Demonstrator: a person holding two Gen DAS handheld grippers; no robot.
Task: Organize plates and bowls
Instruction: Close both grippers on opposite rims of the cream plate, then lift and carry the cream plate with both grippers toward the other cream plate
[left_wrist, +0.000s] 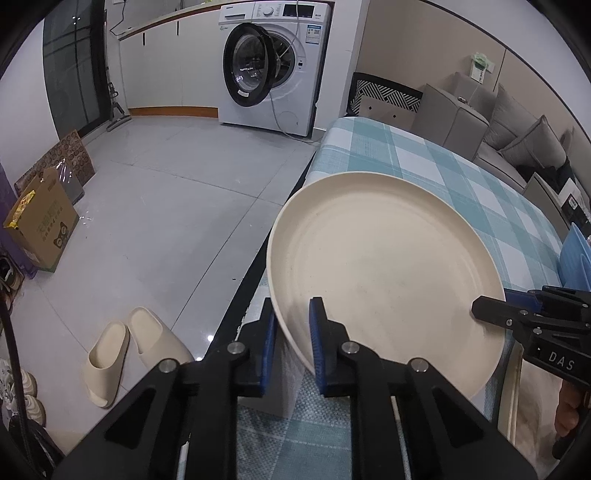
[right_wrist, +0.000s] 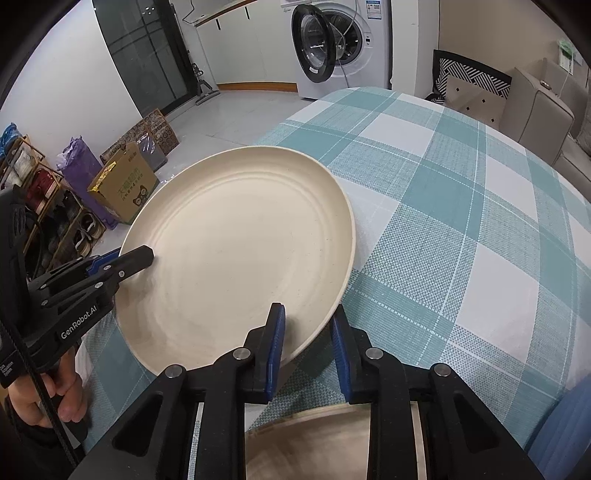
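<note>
Washing machine (left_wrist: 273, 70) (door open), grey floor (left_wrist: 166, 206)

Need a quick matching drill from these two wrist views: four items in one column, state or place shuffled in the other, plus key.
Column 1
1. cream plate
2. washing machine
3. slippers
4. cardboard box

Column 2
A. on the floor beside the table, as a pair
B. door standing open
C. rim clamped by left gripper and right gripper, on opposite sides
D. on the floor by the wall, flaps open

Pairs: 1-C, 2-B, 3-A, 4-D
</note>
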